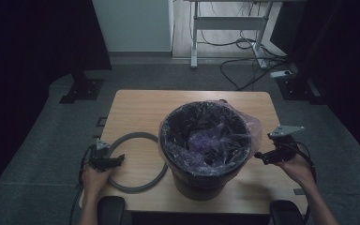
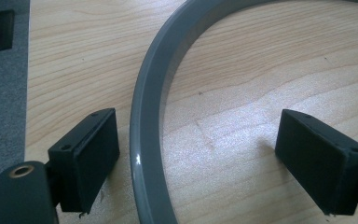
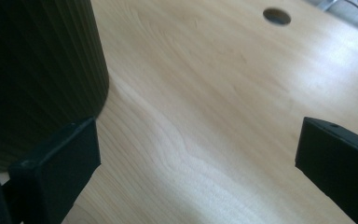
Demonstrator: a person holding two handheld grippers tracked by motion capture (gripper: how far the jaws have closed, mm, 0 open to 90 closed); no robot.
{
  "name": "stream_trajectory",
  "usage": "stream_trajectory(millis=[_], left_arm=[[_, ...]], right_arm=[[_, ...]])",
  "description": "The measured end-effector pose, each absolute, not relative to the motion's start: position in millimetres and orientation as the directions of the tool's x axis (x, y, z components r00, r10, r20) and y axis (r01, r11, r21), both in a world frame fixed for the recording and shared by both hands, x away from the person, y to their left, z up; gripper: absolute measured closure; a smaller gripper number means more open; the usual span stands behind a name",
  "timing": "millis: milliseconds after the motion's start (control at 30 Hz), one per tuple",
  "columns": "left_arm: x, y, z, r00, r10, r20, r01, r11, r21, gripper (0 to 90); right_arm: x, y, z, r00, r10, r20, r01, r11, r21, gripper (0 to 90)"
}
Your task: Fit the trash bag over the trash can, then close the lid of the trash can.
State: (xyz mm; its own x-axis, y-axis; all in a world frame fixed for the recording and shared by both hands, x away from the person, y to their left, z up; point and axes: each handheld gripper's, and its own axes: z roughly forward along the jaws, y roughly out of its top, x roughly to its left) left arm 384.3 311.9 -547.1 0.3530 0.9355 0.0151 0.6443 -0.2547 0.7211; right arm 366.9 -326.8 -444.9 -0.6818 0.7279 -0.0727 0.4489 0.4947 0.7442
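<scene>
A black waste bin [image 1: 206, 154] lined with a thin plastic bag [image 1: 243, 123] stands in the middle of the wooden table [image 1: 136, 110]. A grey ring [image 1: 138, 187] lies flat on the table to its left. My left gripper [image 1: 120, 161] is open at the ring's left side. In the left gripper view the grey ring [image 2: 144, 126] runs between the two jaws, closer to the left pad [image 2: 93, 154], and neither pad touches it. My right gripper [image 1: 258, 155] is open beside the bin's right wall; the ribbed bin wall [image 3: 37, 79] stands just left of its left pad [image 3: 65, 163].
A round cable hole [image 3: 277, 16] is cut in the table beyond the right gripper. Grey carpet [image 2: 2, 102] lies past the table's left edge. Behind the table stand a white desk frame [image 1: 227, 23] and loose cables [image 1: 243, 61] on the floor.
</scene>
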Motion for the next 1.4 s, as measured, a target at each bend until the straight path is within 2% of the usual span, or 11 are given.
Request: stream_trajectory(millis=[433, 833, 933, 1233, 1400], left_arm=[[384, 311, -547, 0.378, 0.926, 0.013, 0.639, -0.271, 0.720, 13.6], [384, 311, -547, 0.379, 0.925, 0.013, 0.639, -0.272, 0.720, 13.6], [384, 311, -547, 0.379, 0.925, 0.013, 0.639, -0.272, 0.720, 13.6], [384, 311, -547, 0.383, 0.924, 0.013, 0.639, -0.275, 0.718, 13.1], [385, 310, -542, 0.401, 0.916, 0.013, 0.670, -0.303, 0.678, 13.8]], right_arm=[[364, -328, -501, -0.652, 0.757, -0.040, 0.492, 0.463, 0.738, 0.2], [359, -327, -553, -0.624, 0.780, -0.034, 0.551, 0.471, 0.689, 0.0], [357, -330, -557, -0.614, 0.789, 0.005, 0.559, 0.430, 0.709, 0.0], [355, -330, -558, -0.607, 0.795, 0.005, 0.557, 0.421, 0.716, 0.0], [355, -330, -558, -0.603, 0.798, 0.004, 0.559, 0.419, 0.715, 0.0]])
